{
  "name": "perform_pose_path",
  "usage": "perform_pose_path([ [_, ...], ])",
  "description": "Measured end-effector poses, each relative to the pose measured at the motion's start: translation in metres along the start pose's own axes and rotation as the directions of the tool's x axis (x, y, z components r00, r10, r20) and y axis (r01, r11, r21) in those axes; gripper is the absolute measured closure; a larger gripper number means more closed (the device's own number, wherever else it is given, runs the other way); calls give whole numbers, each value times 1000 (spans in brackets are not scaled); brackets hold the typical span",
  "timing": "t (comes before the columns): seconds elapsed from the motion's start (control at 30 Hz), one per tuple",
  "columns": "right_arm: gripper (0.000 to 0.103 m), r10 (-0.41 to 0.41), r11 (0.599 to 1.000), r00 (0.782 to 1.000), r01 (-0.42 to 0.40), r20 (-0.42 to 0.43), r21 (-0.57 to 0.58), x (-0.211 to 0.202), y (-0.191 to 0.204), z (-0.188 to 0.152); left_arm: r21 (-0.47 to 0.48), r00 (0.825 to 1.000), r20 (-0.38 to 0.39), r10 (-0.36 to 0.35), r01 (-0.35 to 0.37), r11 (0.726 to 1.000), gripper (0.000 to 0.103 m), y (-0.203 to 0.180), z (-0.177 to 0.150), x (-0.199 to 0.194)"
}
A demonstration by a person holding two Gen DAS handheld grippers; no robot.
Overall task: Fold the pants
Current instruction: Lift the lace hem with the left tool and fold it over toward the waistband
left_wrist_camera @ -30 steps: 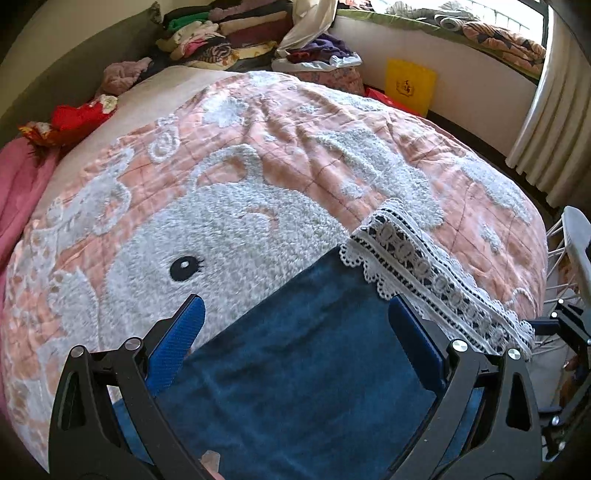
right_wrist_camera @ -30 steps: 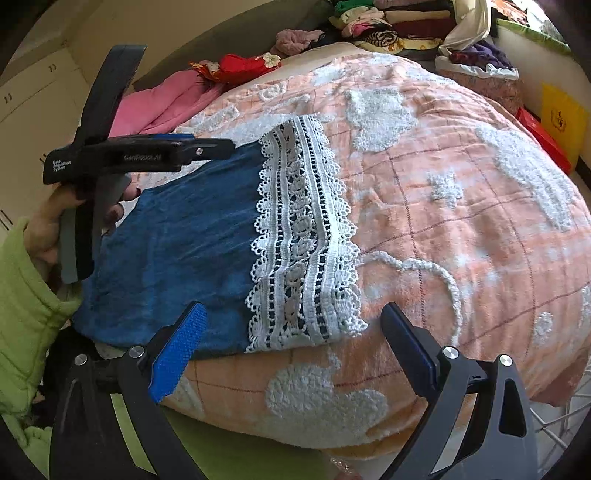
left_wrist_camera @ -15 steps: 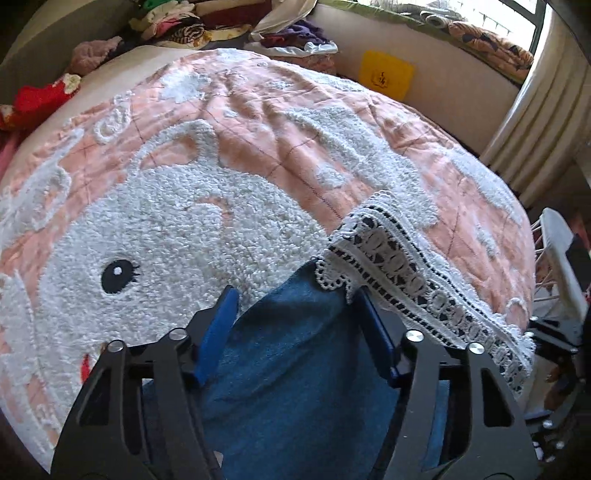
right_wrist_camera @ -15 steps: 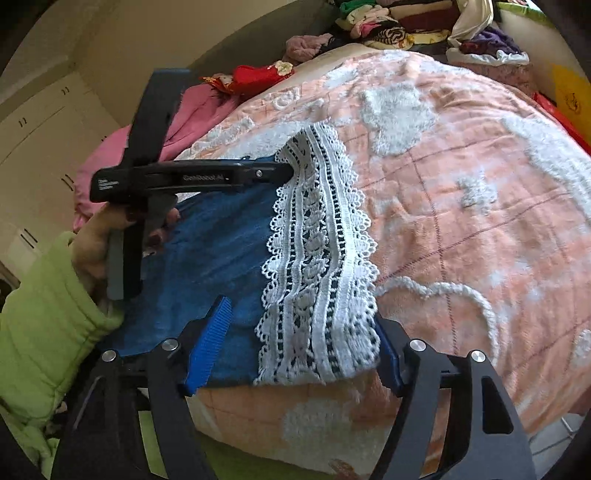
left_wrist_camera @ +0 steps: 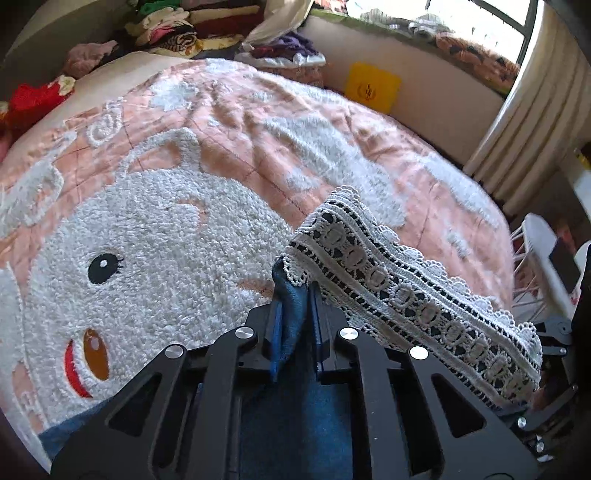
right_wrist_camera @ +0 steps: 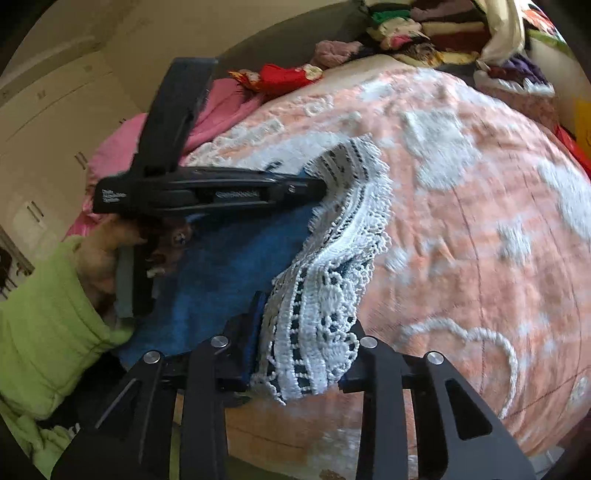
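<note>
The pants are blue with a white lace hem and lie on a pink bedspread. My left gripper is shut on the blue cloth at one corner of the hem. In the right wrist view the pants and lace hem show again. My right gripper is closed on the lace hem at the other corner, its fingers pressed against the bunched cloth. The left gripper also shows in the right wrist view, held by a hand in a green sleeve.
The pink quilted bedspread with a white fluffy animal pattern covers the bed. Piles of folded clothes lie at the far end. A yellow bag and a curtain stand at the right. A white rack is beside the bed.
Both grippers went from open around the hem edge to shut on it. The lace hem has lifted and bunched up off the bedspread.
</note>
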State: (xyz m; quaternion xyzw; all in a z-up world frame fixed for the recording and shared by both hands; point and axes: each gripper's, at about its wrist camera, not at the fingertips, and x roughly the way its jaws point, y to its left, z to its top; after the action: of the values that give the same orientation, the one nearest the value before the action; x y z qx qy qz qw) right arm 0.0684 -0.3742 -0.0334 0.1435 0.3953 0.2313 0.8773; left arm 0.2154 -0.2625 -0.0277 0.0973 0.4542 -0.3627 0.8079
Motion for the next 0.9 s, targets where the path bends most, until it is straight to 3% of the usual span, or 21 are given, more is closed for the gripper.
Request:
perform_pose_path([
  [0.3,74,70,981,997,-62,38,-183,-13,72,26,-106,985,165,-43,61,992,97,35,-14,-78],
  [0.47,74,104,951,994,-106,-23,-291,11,120,26,-158,983,184,9,21,987,97,58,-45,-101],
  [0.7,74,83,916,983,-141,-166,-376,68,164,2,-362,990,135,41,10,932,91,108,-103,-104],
  [0.77,74,72,904,981,-140,-178,-405,75,174,-2,-398,987,154,52,14,917,91,115,-113,-115],
  [0.9,74,62,879,980,-144,-190,-454,72,193,-13,-458,967,207,148,-37,888,87,130,-136,-150],
])
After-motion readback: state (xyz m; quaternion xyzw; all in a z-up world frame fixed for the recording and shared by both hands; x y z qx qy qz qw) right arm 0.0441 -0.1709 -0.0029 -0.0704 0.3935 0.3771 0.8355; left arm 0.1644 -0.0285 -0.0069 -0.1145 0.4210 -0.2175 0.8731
